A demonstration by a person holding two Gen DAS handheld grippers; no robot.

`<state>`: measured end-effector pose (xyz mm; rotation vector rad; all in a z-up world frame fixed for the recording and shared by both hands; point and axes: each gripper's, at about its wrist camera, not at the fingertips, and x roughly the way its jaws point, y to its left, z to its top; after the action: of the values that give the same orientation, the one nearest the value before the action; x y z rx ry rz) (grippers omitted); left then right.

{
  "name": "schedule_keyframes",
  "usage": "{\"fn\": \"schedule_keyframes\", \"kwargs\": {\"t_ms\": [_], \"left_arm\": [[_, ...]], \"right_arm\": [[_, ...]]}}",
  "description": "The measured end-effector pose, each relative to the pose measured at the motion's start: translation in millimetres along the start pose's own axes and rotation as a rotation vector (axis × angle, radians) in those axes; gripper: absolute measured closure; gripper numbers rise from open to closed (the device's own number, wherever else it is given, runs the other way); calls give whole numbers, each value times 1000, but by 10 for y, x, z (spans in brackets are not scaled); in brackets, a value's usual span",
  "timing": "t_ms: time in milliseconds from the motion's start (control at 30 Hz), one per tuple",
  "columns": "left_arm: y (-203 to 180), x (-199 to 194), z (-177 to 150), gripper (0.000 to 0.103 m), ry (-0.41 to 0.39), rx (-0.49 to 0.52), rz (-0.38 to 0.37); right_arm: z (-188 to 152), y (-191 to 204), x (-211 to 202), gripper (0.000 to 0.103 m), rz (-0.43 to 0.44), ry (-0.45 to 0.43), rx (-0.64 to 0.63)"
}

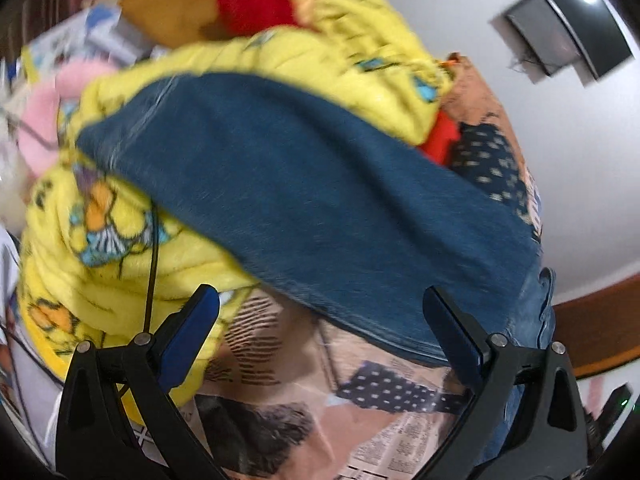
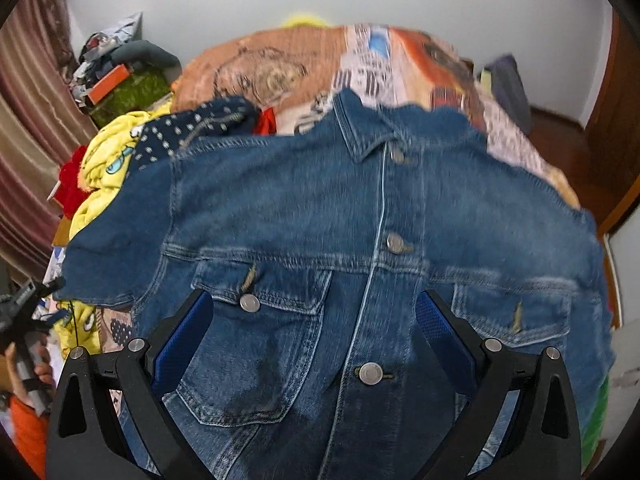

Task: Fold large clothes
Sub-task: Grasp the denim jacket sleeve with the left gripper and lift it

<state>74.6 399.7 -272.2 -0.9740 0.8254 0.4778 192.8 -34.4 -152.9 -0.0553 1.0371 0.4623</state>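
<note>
Left gripper [image 1: 320, 312]: fingers spread wide, holding nothing, above jacket sleeve.
Yellow blanket [image 2: 100, 160]: bunched left of jacket.
Denim jacket [image 2: 360, 240]: front up, buttoned, flat on printed bedspread [image 2: 280, 68].
Right gripper [image 2: 314, 316]: fingers apart, empty, over jacket front.

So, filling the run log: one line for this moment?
denim jacket flat, buttoned | left gripper open | right gripper open | no grasp

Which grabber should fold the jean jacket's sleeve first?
Probably the left gripper: it is open right at the sleeve of the denim jacket. The right gripper hangs open over the chest pockets.
</note>
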Motion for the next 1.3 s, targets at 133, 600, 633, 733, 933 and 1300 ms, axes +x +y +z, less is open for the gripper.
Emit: {"fn": "schedule_keyframes", "kwargs": {"t_ms": [133,600,633,733,933,1300], "left_arm": [[257,155,65,11,14,-85,-30],[175,149,320,75,-82,35,160],[131,115,320,79,-90,57,178],[20,9,342,85,-110,98,203],[-274,-405,354,97,-187,179,147],[-1789,-1113,323,98,-374,458,-7]], "right_arm": [[21,-53,108,2,6,40,30],[19,-103,126,2,15,51,53],[18,-113,104,2,19,45,58],[10,-138,44,2,32,32,71],[-29,-200,-90,2,53,1,93],[33,-413,-367,2,61,-74,118]]}}
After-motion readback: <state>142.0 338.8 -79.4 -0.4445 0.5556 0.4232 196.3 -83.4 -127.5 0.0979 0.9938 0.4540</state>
